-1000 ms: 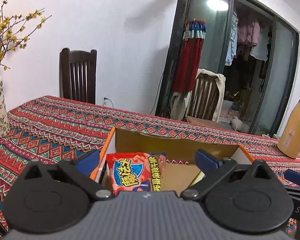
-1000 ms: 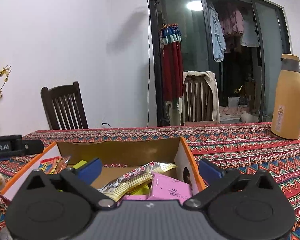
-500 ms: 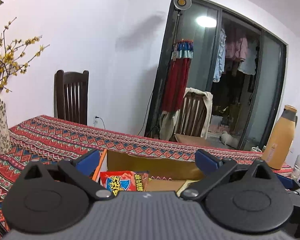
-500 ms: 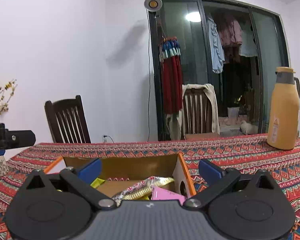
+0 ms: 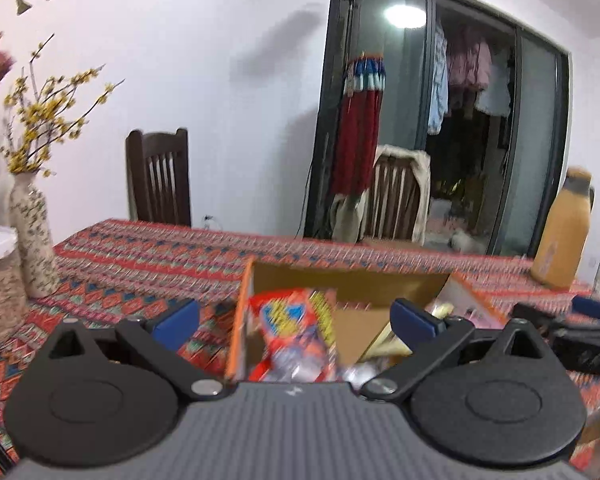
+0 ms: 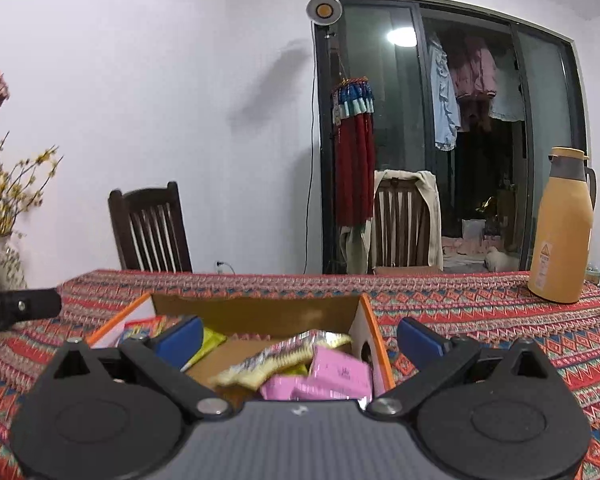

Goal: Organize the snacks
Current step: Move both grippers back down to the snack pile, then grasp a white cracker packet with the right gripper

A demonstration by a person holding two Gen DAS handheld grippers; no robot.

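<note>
Snacks sit in the cardboard box (image 6: pixel 256 312) just ahead of us: red packet (image 5: pixel 296 332), pink packs (image 6: pixel 332 376). Both grippers, left hand-held gripper (image 5: pixel 296 320) and right hand-held gripper (image 6: pixel 300 338), hang spread, grasping nothing. We reckon it's nearly done.

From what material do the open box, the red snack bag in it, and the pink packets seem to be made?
Box: looks like cardboard, with matte brown inner walls and an orange-edged white outside.
Red snack bag: probably plastic film, glossy, printed, crinkled with bright glints low down; the picture is blurred.
Pink packets: flat faces and sharp edges suggest thin card or a stiff wrapper; which one is unclear.
</note>
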